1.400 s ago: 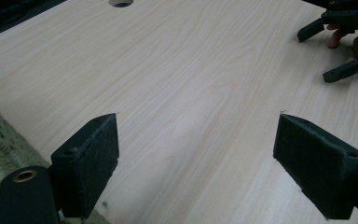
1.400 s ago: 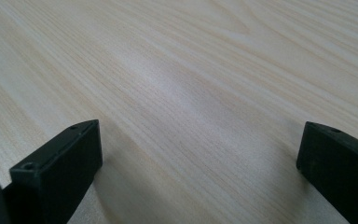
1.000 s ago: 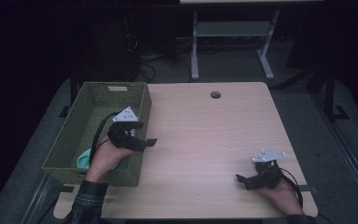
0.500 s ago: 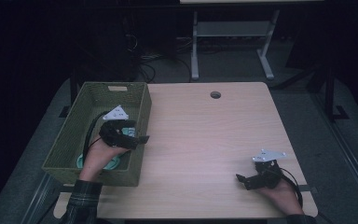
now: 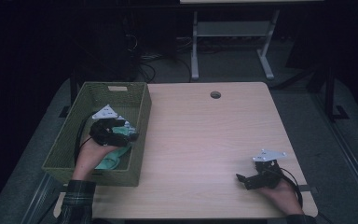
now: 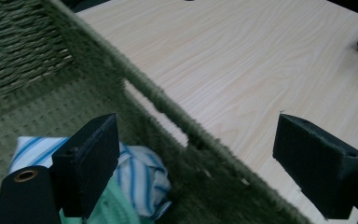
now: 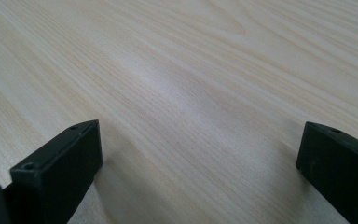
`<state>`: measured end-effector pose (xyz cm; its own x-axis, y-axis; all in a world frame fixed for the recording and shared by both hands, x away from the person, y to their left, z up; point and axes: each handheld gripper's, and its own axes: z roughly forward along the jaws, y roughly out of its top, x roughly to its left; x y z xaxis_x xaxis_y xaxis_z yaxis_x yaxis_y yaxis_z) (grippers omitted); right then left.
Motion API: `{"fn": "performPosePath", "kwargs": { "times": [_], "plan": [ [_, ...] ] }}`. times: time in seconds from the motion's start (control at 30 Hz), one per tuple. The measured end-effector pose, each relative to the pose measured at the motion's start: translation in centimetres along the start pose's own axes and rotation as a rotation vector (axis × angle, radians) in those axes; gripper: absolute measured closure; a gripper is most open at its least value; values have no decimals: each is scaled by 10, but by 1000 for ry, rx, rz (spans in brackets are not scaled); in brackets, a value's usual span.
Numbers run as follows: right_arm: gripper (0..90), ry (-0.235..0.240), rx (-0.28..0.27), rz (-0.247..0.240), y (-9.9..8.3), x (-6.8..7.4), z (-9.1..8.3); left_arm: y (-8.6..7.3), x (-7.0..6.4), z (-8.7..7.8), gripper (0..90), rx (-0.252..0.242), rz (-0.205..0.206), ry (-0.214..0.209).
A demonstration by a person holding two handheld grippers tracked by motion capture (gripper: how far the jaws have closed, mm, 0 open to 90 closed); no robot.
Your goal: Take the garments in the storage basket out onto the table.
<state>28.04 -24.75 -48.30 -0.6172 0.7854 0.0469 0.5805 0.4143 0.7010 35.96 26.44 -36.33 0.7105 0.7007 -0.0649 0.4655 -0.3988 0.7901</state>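
Currently the left gripper (image 6: 205,172), jaws spread and empty, straddles the basket (image 6: 177,121) wall; the striped cloth (image 6: 142,175) lies below its left jaw. Right gripper (image 5: 254,177) rests well apart, spread.

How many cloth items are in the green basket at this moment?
2. A blue-striped white cloth lies on the floor of the green basket by its table-side wall; a mint green cloth lies beside it, under the left gripper. More may be hidden beneath.
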Motion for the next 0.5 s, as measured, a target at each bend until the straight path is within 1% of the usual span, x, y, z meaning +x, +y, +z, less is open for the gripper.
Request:
{"fn": "performPosePath", "kwargs": {
  "times": [0.13, 0.17, 0.2, 0.23, 0.5],
  "plan": [
    [0, 1, -2, 0, 0, -1, 0, -3, 5, -3, 140, -4, -3, 12],
    [0, 1, -2, 0, 0, -1, 0, -4, 6, -4, 140, -11, -16, 18],
    [0, 1, -2, 0, 0, -1, 0, -5, 9, -6, 140, -8, -7, 24],
    [0, 1, -2, 0, 0, -1, 0, -6, 10, -6, 140, -11, -18, 29],
    [0, 1, -2, 0, 0, -1, 0, -13, 22, -12, 140, -4, -24, 69]
  ]
}}
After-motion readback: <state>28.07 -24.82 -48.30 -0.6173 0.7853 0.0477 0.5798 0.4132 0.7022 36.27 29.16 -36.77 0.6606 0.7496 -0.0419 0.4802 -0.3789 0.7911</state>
